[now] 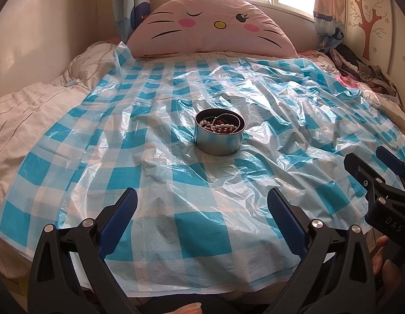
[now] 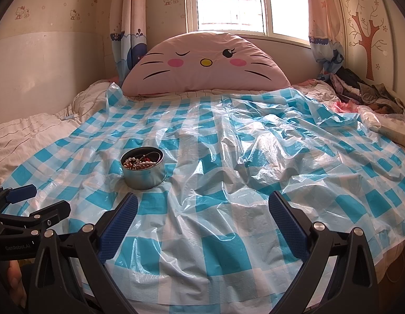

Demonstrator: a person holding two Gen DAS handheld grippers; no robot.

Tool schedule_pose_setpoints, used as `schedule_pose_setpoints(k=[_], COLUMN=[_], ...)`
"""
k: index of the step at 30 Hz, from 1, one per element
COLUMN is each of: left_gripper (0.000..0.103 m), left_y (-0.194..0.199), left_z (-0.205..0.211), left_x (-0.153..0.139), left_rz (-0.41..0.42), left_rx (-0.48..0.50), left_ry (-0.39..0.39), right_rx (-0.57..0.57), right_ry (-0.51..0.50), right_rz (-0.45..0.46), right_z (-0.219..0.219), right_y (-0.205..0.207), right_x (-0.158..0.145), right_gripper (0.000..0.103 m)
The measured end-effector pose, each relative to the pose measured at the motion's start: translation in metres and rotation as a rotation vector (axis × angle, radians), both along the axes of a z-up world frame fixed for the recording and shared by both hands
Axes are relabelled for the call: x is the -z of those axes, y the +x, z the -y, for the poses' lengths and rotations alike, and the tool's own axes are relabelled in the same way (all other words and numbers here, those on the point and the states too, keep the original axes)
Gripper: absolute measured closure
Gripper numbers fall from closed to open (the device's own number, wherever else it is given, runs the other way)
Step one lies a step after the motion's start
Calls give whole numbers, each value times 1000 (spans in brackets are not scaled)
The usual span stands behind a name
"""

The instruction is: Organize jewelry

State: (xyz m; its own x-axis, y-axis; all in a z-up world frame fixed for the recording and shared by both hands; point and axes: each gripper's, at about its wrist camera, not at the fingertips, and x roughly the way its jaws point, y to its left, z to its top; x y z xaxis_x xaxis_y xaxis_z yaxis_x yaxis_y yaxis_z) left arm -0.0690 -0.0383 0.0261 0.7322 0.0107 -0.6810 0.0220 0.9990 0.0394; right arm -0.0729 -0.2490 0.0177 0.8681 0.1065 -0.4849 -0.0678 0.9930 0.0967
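A round metal tin [image 1: 217, 144] stands on the blue-and-white checked plastic sheet [image 1: 160, 172] on the bed. In it lies a heap of jewelry [image 1: 221, 126]: pearl strands, red beads and a dark cord. The right wrist view shows the tin [image 2: 144, 178] to the left, with the jewelry [image 2: 139, 163] inside. My left gripper [image 1: 202, 204] is open and empty, near the bed's front edge, short of the tin. My right gripper [image 2: 203, 206] is open and empty, to the right of the tin. Each gripper shows at the edge of the other's view, the right one [image 1: 383, 172] and the left one [image 2: 27, 204].
A large pink cat-face cushion [image 1: 213, 30] stands at the head of the bed under the window. A white quilt [image 1: 27, 115] lies at the left. A pile of clothes [image 1: 365, 73] lies at the far right by the wall. The plastic sheet is creased and puffed up.
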Motion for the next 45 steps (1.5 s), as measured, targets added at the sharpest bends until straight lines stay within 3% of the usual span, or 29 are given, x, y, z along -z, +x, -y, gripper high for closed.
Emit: schedule_pose_setpoints(k=[21, 28, 34, 38, 45], left_gripper=[8, 8, 8, 8, 8], left_y=[1, 8, 9, 2, -4], left_z=[-1, -4, 10, 19, 20], left_x=[0, 0, 9, 6, 1], left_rz=[-3, -42, -69, -43, -37], left_rx=[0, -5, 7, 14, 9], left_ry=[-4, -15, 81, 127, 109], right_rx=[-1, -2, 0, -1, -1], right_ry=[0, -1, 2, 0, 1], right_rz=[-1, -1, -1, -2, -2], right_z=[0, 0, 0, 0, 0], right_y=[0, 0, 0, 1, 1], right_x=[-1, -1, -1, -1, -1], right_gripper=[7, 7, 7, 7, 7])
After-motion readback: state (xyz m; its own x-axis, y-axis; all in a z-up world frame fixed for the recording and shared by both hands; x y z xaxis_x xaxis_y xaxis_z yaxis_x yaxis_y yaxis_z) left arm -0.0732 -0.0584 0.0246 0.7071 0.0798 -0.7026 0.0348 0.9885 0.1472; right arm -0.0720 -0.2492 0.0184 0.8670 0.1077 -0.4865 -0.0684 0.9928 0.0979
